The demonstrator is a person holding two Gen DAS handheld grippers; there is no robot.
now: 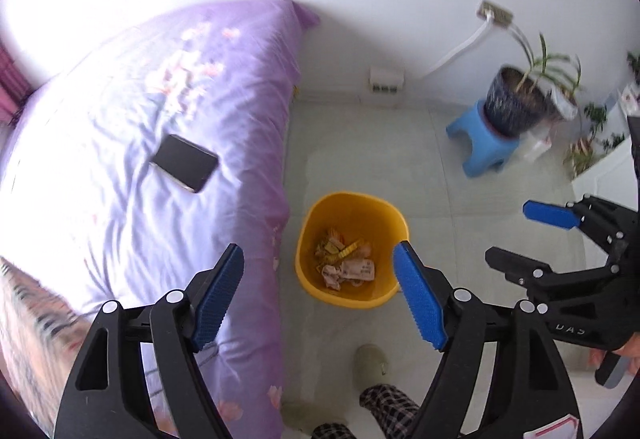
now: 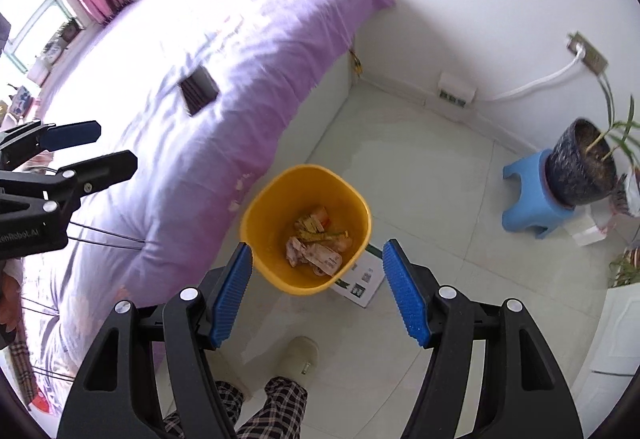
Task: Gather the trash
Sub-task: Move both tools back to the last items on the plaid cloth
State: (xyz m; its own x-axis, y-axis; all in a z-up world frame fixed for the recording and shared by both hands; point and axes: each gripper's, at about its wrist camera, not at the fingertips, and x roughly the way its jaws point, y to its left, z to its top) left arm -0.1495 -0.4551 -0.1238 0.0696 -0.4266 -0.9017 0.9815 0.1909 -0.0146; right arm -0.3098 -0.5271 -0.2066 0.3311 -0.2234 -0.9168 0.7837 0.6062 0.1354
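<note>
A yellow trash bin [image 1: 384, 215] stands on the floor beside the bed, with crumpled paper and wrappers [image 1: 346, 263] inside. It also shows in the right wrist view [image 2: 276, 199], with the same trash [image 2: 316, 243]. My left gripper [image 1: 320, 295] is open and empty, high above the bin. My right gripper [image 2: 318, 293] is open and empty, also above the bin. A white printed box [image 2: 360, 283] lies on the floor against the bin's near right side. The right gripper shows in the left wrist view [image 1: 520, 235], and the left gripper in the right wrist view [image 2: 116, 147].
A bed with a purple cover [image 1: 168, 127] fills the left, a black phone [image 1: 185, 162] on it. A potted plant [image 1: 520, 99] sits on a blue stool [image 1: 480, 147] at right. The person's slippered foot [image 2: 298, 355] is below the bin. A white cabinet [image 2: 620, 335] stands at right.
</note>
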